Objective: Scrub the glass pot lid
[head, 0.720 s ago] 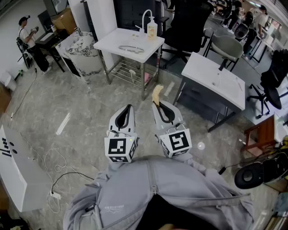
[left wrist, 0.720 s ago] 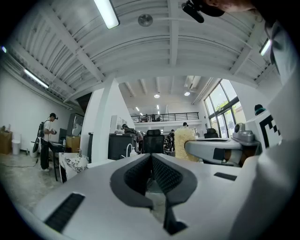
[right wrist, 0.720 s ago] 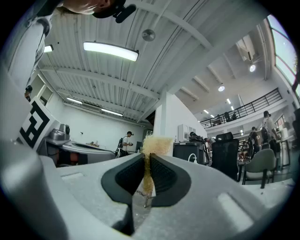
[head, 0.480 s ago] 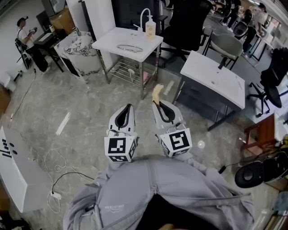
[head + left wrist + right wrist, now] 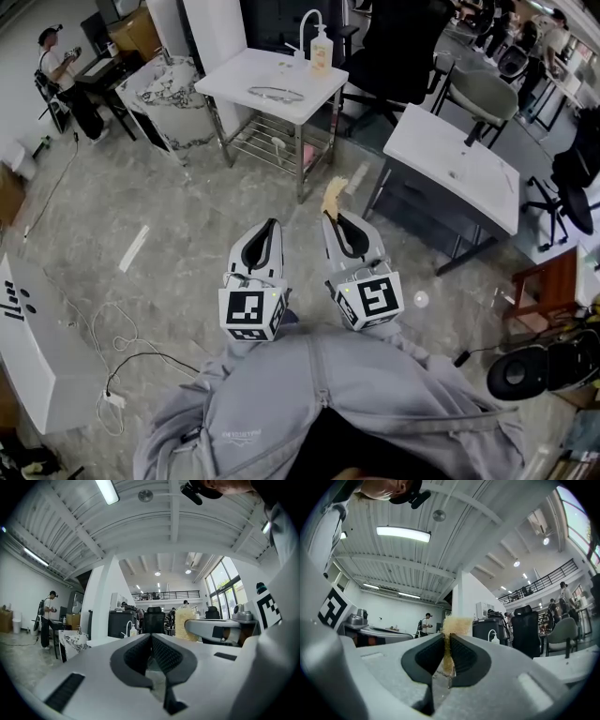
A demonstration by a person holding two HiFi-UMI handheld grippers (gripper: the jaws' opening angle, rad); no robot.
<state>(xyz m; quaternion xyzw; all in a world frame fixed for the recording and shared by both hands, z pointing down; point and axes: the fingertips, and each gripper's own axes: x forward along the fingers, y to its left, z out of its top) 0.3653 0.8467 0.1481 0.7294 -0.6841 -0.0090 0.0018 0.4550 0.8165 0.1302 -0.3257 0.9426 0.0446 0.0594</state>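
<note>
Well, the left tongs (image 5: 151, 637) are clenched on nothing, their pads meeting with only floor showing below them. The right tongs (image 5: 446, 639) are pinched on a yellowish scrub sponge (image 5: 456, 623), whose frayed top stands out past their tips. Both are carried roughly level and side by side in front of the person's grey hoodie (image 5: 319, 394), well apart from the job. The glass pot lid (image 5: 277, 94) lies flat on the small white worktop (image 5: 234, 80) across the floor ahead, with a pump bottle (image 5: 322, 49) near it at the far edge. The trouble I would expect comes from the grip and the glass. The sponge is soft and looks squeezed thin between the pads, so pressing it down hard could fold it or drag it free. Nothing pins the lid, so a one-handed scrub might send it skating toward the worktop's edge or into the bottle. The left tongs would have to open to steady it, and a slick rim may slip from them.
</note>
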